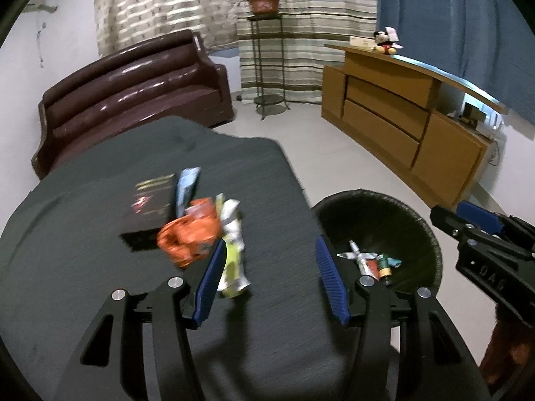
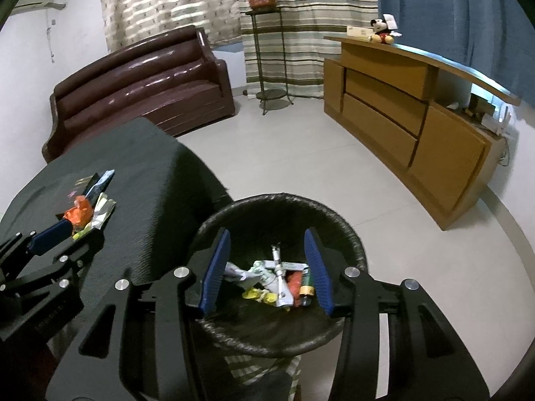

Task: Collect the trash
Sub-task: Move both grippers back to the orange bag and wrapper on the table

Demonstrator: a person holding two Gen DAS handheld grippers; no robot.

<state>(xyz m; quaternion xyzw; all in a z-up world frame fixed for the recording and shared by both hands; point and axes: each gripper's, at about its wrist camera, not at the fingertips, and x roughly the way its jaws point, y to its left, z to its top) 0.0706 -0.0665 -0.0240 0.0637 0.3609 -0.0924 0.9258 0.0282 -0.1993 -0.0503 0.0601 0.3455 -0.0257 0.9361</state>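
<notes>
Step in hand: clearing the counter. Left gripper, jaws spread, faces wrappers at 11 o'clock; contact looks absent, though blurred. Right gripper, jaws spread and empty, hangs over the bin. Next: close on one wrapper, carry to the bin.

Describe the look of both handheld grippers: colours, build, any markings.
Both the left gripper and right gripper share one build: black linkage frames with cut-outs, silver round pivot bolts, and blue ribbed pads lining the jaws. The right one's side shows faint raised lettering.
</notes>
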